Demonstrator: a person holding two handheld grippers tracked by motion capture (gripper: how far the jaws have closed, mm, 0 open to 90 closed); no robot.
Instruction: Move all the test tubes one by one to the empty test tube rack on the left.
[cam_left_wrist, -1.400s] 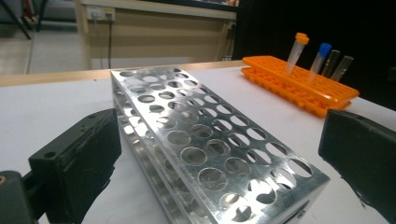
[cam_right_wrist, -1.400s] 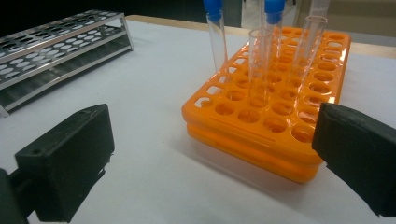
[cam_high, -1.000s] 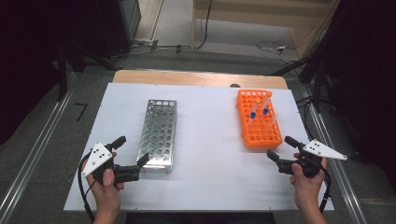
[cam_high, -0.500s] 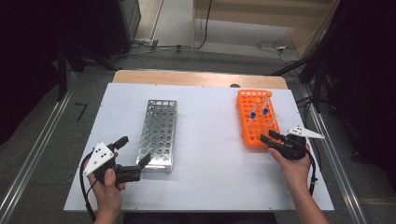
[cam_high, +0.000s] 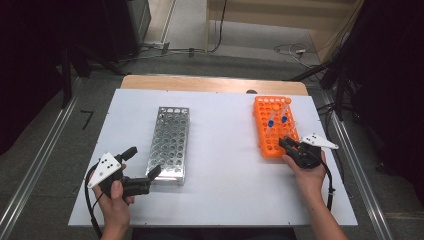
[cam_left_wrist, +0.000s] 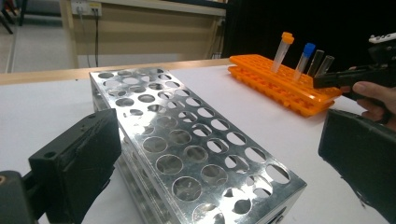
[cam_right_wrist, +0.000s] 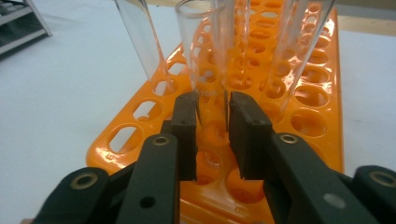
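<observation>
Holding glass tubes (cam_right_wrist: 205, 60), orange rack (cam_high: 272, 125), apparently empty

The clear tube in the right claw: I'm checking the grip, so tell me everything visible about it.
The clear tube is a see-through, uncapped cylinder, glass or plastic by its look, with faint printed marks low on its wall. It stands about upright in a hole near the close end of the orange rack, among other clear tubes. The right claw has just closed; its two black pads press its lower part from either side.

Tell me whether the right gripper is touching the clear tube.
Touching: in the right gripper view, the right gripper has both pads pressed against the clear tube standing in the orange rack.
</observation>
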